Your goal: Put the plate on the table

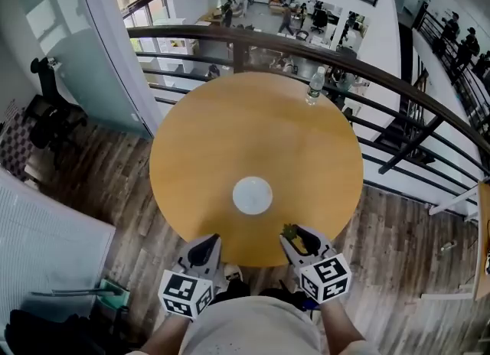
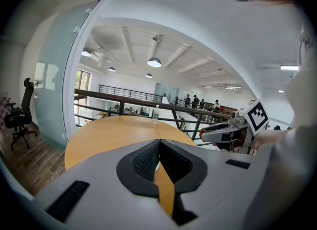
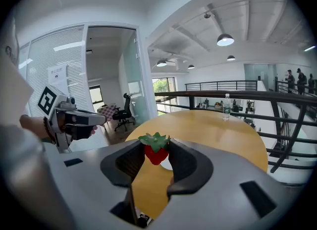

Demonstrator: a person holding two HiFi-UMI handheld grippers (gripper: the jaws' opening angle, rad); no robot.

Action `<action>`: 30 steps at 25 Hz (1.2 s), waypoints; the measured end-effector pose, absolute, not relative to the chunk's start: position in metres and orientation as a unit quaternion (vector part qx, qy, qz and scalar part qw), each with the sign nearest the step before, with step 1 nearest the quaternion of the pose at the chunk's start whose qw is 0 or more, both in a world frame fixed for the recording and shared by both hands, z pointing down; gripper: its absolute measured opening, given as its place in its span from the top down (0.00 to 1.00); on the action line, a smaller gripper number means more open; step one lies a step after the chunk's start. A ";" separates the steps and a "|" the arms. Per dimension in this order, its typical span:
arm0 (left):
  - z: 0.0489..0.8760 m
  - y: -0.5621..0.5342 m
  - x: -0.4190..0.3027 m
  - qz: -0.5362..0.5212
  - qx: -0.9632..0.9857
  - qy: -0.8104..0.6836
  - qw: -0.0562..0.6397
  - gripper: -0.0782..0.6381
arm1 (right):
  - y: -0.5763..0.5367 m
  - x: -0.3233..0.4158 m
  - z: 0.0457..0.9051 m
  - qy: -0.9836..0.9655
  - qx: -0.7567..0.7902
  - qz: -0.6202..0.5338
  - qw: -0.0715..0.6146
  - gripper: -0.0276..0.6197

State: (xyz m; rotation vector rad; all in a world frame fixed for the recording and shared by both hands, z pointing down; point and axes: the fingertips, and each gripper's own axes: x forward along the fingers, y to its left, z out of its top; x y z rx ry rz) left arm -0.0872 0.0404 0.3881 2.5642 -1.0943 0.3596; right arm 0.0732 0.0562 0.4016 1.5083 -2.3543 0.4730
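Since the white plate (image 1: 253, 195) already lies on the round desk (image 1: 199, 147), we judge that the right gripper (image 1: 296, 236) pinches the strawberry (image 3: 156, 152) at the near edge to bring it there, while the left gripper (image 1: 208, 245) rests pressed together, empty.
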 end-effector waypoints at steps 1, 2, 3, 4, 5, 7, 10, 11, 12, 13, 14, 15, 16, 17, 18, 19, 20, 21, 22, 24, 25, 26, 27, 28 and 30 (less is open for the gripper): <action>0.388 0.036 -0.090 0.126 0.901 -0.382 0.165 0.86 | 0.053 0.071 0.401 -0.819 0.528 0.165 0.153 0.70; 0.389 0.032 -0.092 0.126 0.901 -0.380 0.167 0.86 | 0.049 0.068 0.400 -0.818 0.529 0.166 0.154 0.70; 0.390 0.028 -0.094 0.125 0.901 -0.379 0.170 0.86 | 0.046 0.066 0.401 -0.816 0.530 0.167 0.156 0.70; 0.391 0.025 -0.095 0.124 0.901 -0.377 0.174 0.86 | 0.044 0.065 0.401 -0.815 0.531 0.168 0.158 0.70; 0.392 0.022 -0.095 0.123 0.901 -0.376 0.176 0.86 | 0.042 0.064 0.402 -0.814 0.532 0.169 0.160 0.70; 0.392 0.018 -0.094 0.120 0.902 -0.375 0.179 0.86 | 0.037 0.066 0.404 -0.812 0.533 0.171 0.165 0.70; 0.391 0.010 -0.092 0.117 0.900 -0.378 0.181 0.86 | 0.029 0.067 0.405 -0.813 0.530 0.171 0.169 0.70; 0.391 0.008 -0.092 0.116 0.899 -0.381 0.182 0.86 | 0.026 0.068 0.406 -0.814 0.528 0.171 0.171 0.70; 0.391 0.006 -0.091 0.115 0.897 -0.384 0.184 0.86 | 0.024 0.069 0.407 -0.815 0.525 0.172 0.172 0.70; 0.392 0.005 -0.090 0.115 0.895 -0.388 0.187 0.86 | 0.021 0.070 0.408 -0.817 0.522 0.174 0.174 0.70; 0.392 0.003 -0.089 0.115 0.894 -0.391 0.189 0.86 | 0.019 0.071 0.409 -0.818 0.519 0.176 0.176 0.70; 0.392 0.002 -0.087 0.115 0.892 -0.393 0.191 0.86 | 0.016 0.073 0.409 -0.819 0.516 0.176 0.178 0.70; 0.392 0.000 -0.085 0.115 0.891 -0.395 0.192 0.86 | 0.012 0.075 0.409 -0.821 0.513 0.176 0.180 0.70; 0.392 -0.002 -0.083 0.115 0.890 -0.397 0.192 0.86 | 0.009 0.077 0.409 -0.822 0.510 0.176 0.181 0.70; 0.393 -0.004 -0.080 0.116 0.889 -0.399 0.193 0.86 | 0.006 0.079 0.409 -0.823 0.509 0.175 0.181 0.70; 0.394 -0.006 -0.078 0.115 0.888 -0.400 0.194 0.86 | 0.002 0.082 0.409 -0.824 0.507 0.174 0.182 0.70; 0.395 -0.008 -0.075 0.115 0.888 -0.401 0.195 0.86 | -0.001 0.084 0.410 -0.825 0.506 0.174 0.183 0.70; 0.396 -0.010 -0.072 0.115 0.887 -0.401 0.196 0.86 | -0.003 0.086 0.410 -0.825 0.505 0.173 0.184 0.70; 0.396 -0.012 -0.070 0.115 0.887 -0.402 0.196 0.86 | -0.006 0.087 0.411 -0.826 0.504 0.174 0.184 0.70; 0.395 -0.016 -0.067 0.116 0.887 -0.402 0.197 0.86 | -0.011 0.088 0.411 -0.827 0.501 0.176 0.186 0.70; 0.394 -0.018 -0.066 0.117 0.886 -0.402 0.198 0.86 | -0.014 0.089 0.411 -0.827 0.499 0.177 0.188 0.70; 0.395 -0.020 -0.065 0.118 0.886 -0.402 0.200 0.86 | -0.016 0.089 0.413 -0.827 0.497 0.179 0.190 0.70; 0.395 -0.022 -0.064 0.119 0.885 -0.402 0.202 0.86 | -0.018 0.089 0.415 -0.828 0.495 0.181 0.192 0.70; 0.397 -0.023 -0.064 0.120 0.885 -0.403 0.203 0.86 | -0.021 0.089 0.417 -0.828 0.494 0.183 0.193 0.70; 0.400 -0.027 -0.063 0.123 0.884 -0.402 0.204 0.86 | -0.026 0.089 0.423 -0.829 0.490 0.185 0.198 0.70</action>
